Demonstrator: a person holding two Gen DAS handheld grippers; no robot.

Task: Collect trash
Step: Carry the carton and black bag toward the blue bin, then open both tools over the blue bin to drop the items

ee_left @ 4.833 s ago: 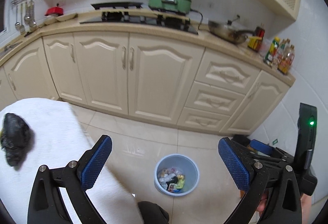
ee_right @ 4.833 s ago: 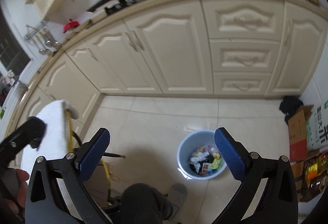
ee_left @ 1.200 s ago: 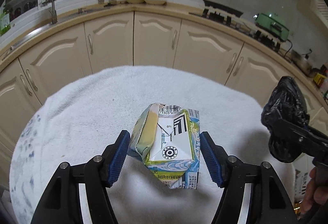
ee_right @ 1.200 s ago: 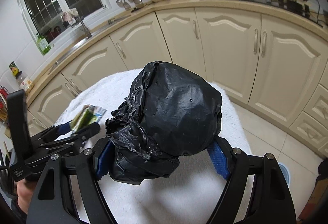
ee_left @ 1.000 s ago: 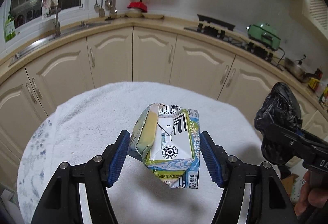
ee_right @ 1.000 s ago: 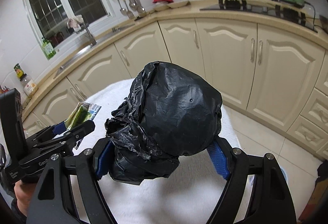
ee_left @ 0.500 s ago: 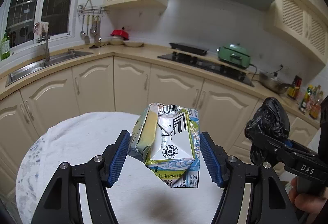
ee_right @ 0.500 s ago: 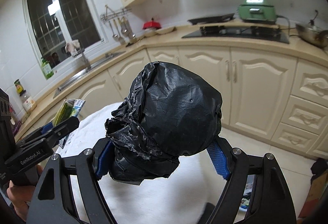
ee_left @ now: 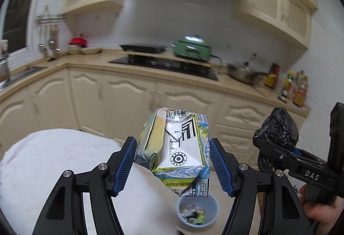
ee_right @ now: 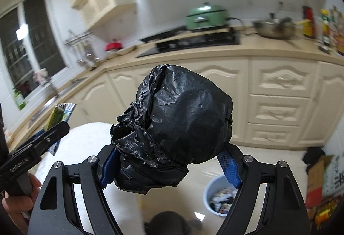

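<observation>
My left gripper is shut on a crushed green and white drink carton and holds it in the air past the table's edge. My right gripper is shut on a crumpled black plastic bag. The bag also shows in the left wrist view, and the carton in the right wrist view. A light blue trash bin with several scraps inside stands on the floor below the carton. It also shows in the right wrist view, low and right of the bag.
A round table with a white cloth is at the lower left. Cream kitchen cabinets and a counter with a hob and green pot run behind. Cardboard boxes stand on the floor at the right.
Both grippers have lifted and swung right, away from the table, each still holding its item. The blue bin has come into view below them.
</observation>
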